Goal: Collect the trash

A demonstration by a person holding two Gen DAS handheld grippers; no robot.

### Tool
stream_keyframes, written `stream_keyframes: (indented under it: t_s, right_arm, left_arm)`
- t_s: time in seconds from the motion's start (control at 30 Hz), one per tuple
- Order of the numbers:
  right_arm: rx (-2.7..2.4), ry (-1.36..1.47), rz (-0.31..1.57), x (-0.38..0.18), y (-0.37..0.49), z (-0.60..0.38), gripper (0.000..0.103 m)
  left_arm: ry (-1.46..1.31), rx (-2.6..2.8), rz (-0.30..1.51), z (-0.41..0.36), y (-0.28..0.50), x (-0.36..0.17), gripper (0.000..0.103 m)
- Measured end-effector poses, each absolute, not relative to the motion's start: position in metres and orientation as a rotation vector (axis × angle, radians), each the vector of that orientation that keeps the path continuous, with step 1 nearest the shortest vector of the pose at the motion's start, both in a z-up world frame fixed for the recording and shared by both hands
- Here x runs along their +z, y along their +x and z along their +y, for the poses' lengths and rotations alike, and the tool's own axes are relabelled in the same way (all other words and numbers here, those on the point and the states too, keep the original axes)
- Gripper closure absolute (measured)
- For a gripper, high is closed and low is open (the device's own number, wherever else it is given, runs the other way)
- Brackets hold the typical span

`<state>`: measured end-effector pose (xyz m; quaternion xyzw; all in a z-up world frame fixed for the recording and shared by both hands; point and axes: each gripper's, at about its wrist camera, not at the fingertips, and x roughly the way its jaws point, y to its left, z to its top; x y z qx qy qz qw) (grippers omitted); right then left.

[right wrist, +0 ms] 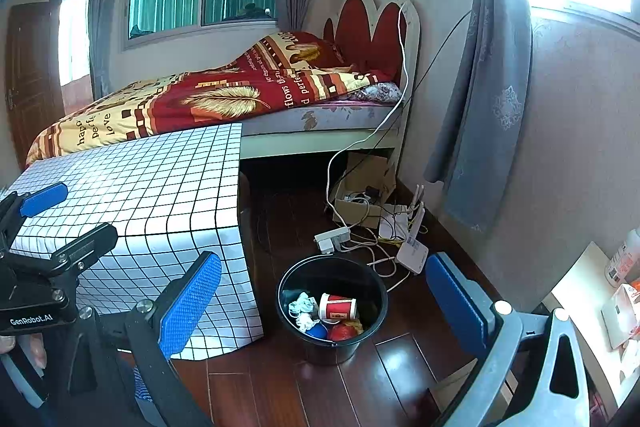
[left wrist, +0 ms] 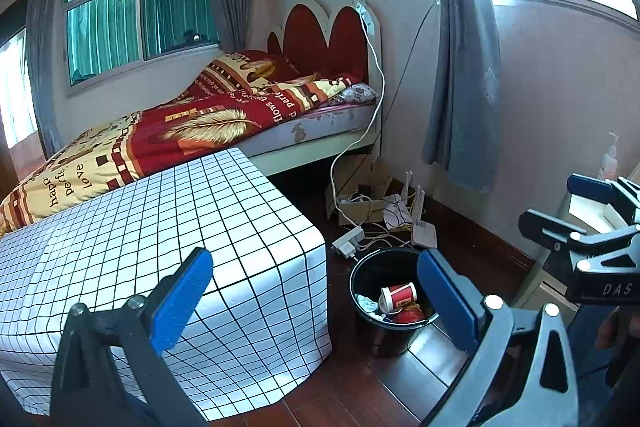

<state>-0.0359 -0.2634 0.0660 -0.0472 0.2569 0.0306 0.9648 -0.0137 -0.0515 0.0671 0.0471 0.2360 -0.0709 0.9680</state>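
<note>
The blue-padded fingers [left wrist: 182, 301] of the left gripper [left wrist: 316, 301] are seen spread wide with nothing held between them, and the right gripper [right wrist: 324, 301] is likewise held open and empty, its own blue pads [right wrist: 456, 301] well apart. Between and beyond both pairs of fingers, low on the dark wooden floor [right wrist: 360, 387], a round black plastic bucket [right wrist: 374, 311] is found standing upright, just beside the corner of the table draped in a white black-gridded cloth [left wrist: 160, 227]. Inside the bucket, a red-and-white paper cup [right wrist: 338, 308] is seen lying on its side, its long axis running roughly left to right, with crumpled pale wrappers [right wrist: 303, 307] to its left, and a red rounded item [right wrist: 342, 331] and a blue one [right wrist: 316, 331] below it. The bucket appears nearly centred under the right gripper and offset toward the left gripper's right finger, so the right hand is judged slightly better placed. No loose trash is made out on the tablecloth; collection is judged largely done.
</note>
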Motion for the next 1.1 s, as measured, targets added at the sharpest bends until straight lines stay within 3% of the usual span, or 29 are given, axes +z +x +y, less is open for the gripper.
stream_keyframes:
  t_s: [1.1]
  right_arm:
    - [0.06, -0.096, 0.526, 0.0631, -0.0327, -0.2693, 0.0]
  left_arm:
    - [0.1, -0.162, 0.48, -0.0598, -0.0107, 0.0701, 0.001]
